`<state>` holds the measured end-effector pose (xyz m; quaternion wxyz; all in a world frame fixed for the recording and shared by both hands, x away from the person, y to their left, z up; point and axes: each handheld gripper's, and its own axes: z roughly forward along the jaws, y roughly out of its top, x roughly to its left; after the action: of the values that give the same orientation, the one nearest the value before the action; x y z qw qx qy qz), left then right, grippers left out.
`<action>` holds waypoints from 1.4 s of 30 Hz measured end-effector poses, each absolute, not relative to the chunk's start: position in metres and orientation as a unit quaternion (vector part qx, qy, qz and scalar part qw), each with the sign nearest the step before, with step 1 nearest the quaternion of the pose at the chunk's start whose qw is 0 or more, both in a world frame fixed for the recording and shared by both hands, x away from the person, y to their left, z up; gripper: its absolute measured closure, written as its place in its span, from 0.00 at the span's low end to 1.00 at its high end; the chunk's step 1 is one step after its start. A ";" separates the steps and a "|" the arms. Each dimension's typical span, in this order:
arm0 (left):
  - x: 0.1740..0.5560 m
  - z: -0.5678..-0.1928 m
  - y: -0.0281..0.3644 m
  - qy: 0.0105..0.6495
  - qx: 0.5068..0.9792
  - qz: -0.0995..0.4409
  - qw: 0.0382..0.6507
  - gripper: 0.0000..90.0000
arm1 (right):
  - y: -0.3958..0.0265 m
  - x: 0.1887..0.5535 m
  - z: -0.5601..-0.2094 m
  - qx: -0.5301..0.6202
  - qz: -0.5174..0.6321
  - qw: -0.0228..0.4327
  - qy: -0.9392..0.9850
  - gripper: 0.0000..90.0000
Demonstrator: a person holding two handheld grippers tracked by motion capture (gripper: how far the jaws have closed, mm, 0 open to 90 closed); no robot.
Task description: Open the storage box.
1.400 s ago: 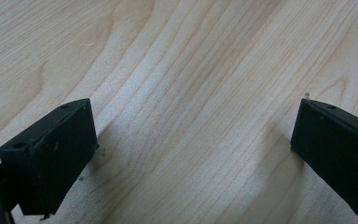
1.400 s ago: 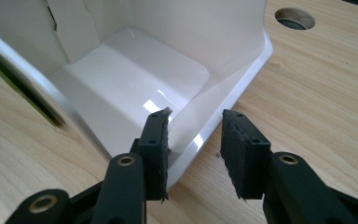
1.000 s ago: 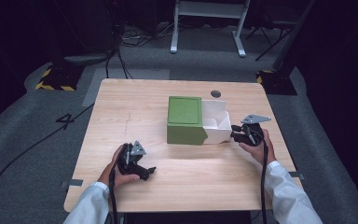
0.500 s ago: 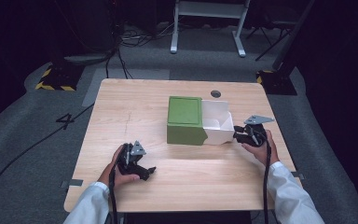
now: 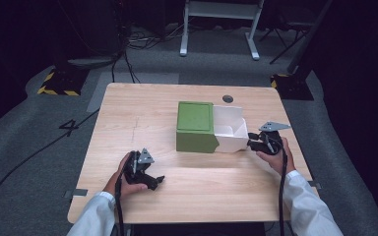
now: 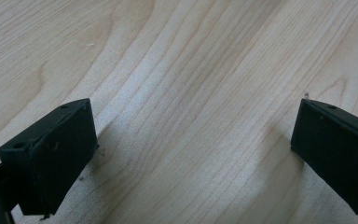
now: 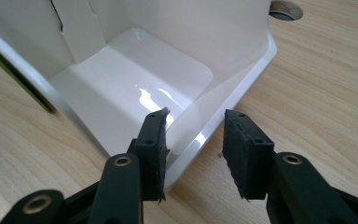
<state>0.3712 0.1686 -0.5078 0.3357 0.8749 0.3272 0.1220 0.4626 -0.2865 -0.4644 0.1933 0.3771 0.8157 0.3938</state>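
Note:
A green box (image 5: 195,125) stands at the middle of the wooden table (image 5: 142,113). A glossy white tray (image 5: 231,130) sticks out of its right side, with nothing in the part that shows. My right gripper (image 5: 252,143) is at the tray's near right corner. In the right gripper view it (image 7: 196,116) is open, one jaw inside the tray (image 7: 135,79) and one outside, straddling the rim without pressing it. My left gripper (image 5: 152,179) rests low on the table's near left part. It (image 6: 196,109) is wide open over bare wood.
A round cable hole (image 5: 228,99) lies in the table behind the tray. Bare wood lies between the two hands along the front edge. Beyond the table are dark floor, cables and a white stand (image 5: 220,24).
My right gripper has edged slightly left toward the tray's corner. The left hand and the box have stayed put.

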 end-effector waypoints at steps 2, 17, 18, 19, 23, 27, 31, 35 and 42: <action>0.371 -0.508 0.169 0.327 0.875 0.122 0.336 0.01 | -0.287 0.462 -0.464 0.375 0.392 0.193 0.818 0.67; 0.371 -0.508 0.169 0.327 0.875 0.123 0.336 0.01 | -0.289 0.462 -0.461 0.373 0.398 0.191 0.816 0.48; 0.371 -0.508 0.169 0.327 0.875 0.123 0.335 0.01 | -0.291 0.462 -0.460 0.374 0.403 0.188 0.814 0.44; 0.371 -0.508 0.169 0.326 0.875 0.123 0.335 0.01 | -0.291 0.462 -0.459 0.375 0.404 0.189 0.813 0.42; 0.371 -0.508 0.169 0.326 0.875 0.123 0.335 0.01 | -0.295 0.462 -0.454 0.378 0.414 0.182 0.808 0.38; 0.371 -0.508 0.169 0.327 0.875 0.122 0.336 0.01 | -0.298 0.461 -0.450 0.378 0.418 0.186 0.805 0.35; 0.371 -0.508 0.169 0.326 0.875 0.123 0.335 0.01 | -0.300 0.460 -0.445 0.373 0.419 0.191 0.805 0.34; 0.371 -0.508 0.169 0.327 0.875 0.123 0.336 0.01 | -0.301 0.456 -0.441 0.370 0.421 0.195 0.805 0.34; 0.371 -0.508 0.169 0.327 0.875 0.123 0.335 0.01 | -0.308 0.450 -0.437 0.365 0.419 0.199 0.807 0.32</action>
<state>0.3714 0.1687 -0.5077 0.3355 0.8751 0.3265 0.1227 0.4495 -0.3079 -0.4367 0.1994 0.3648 0.8074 0.4186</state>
